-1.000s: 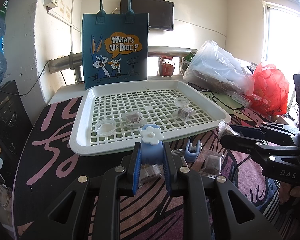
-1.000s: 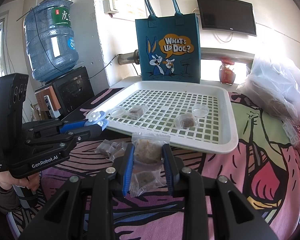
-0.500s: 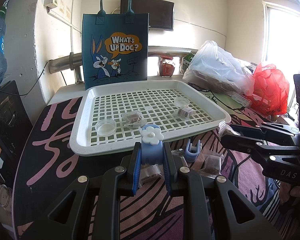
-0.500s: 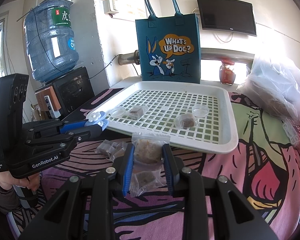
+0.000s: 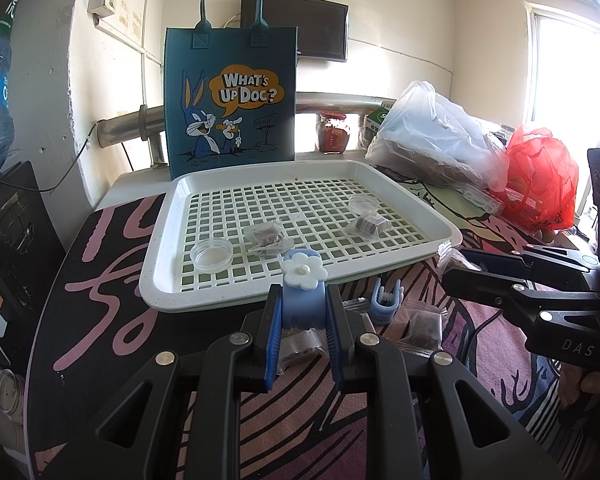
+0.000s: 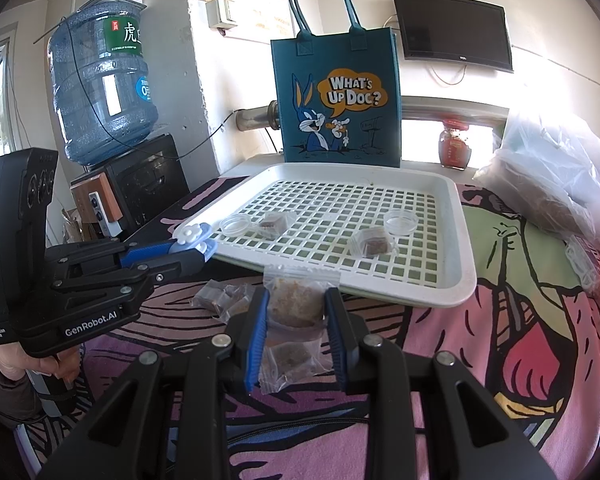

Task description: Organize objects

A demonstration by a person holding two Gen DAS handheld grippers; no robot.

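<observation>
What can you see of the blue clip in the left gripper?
The clip is pale blue plastic with a white flower on its upper end. It stands roughly upright, pinched at its sides between the jaws of the left gripper, just in front of the tray's near rim. Its lower end is hidden behind the jaws. In the right wrist view it shows sideways, flower up, beside the tray's near left corner; whether it touches the rim cannot be told.

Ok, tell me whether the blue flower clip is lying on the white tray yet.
No, the blue flower clip is clamped between the left gripper fingers, short of the white tray.
</observation>
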